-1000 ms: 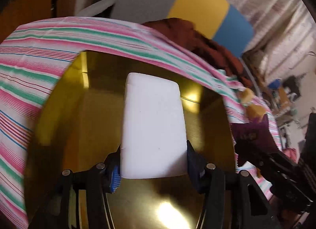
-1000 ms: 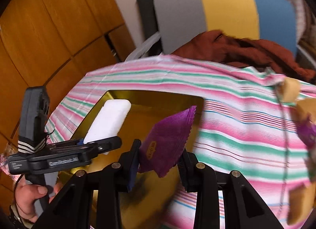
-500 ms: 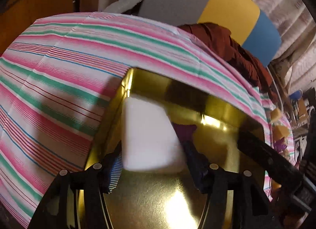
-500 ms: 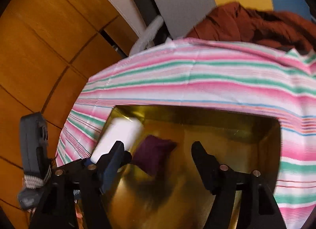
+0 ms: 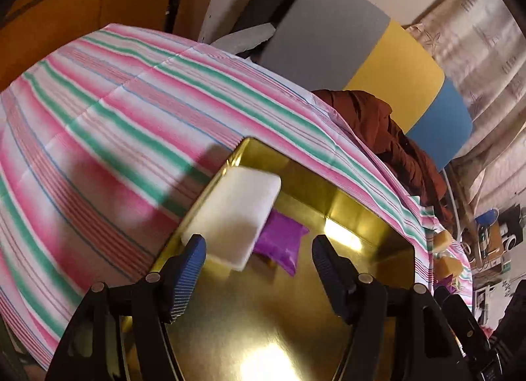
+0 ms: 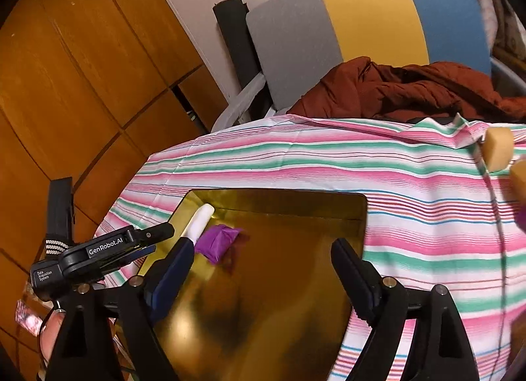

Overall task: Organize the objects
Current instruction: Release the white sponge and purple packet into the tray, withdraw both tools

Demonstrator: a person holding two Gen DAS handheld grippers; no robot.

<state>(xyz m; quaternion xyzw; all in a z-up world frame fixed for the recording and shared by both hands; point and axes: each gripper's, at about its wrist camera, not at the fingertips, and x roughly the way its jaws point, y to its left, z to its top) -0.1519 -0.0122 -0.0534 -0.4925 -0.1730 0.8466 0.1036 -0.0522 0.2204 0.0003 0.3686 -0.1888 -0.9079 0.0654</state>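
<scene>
A desk fills most of both views, draped in a cloth striped pink, green and white with thin blue lines, creased in places and hanging over the far edge. On the cloth sits a shiny gold tray, its floor mirroring a bright lamp glare near the left gripper. Inside the tray, along its left wall, a white foam block leans tilted with one long edge raised against the rim, and a purple sachet lies just beside it, partly tucked under the block's right edge. The left gripper hovers over the near part of the tray; its jaws have just been opening and stand wide, the block ahead of them and free of the pads. The right gripper also has jaws that have just been opening, spread wide over bare gold with nothing between them. At the desk's far right edge lie two yellow sponge pieces. Beyond the desk stands a chair with a grey, yellow and blue backrest, a rust-brown garment heaped on it. Orange wooden panelling covers the left wall, and pale patterned curtains hang on the right.
</scene>
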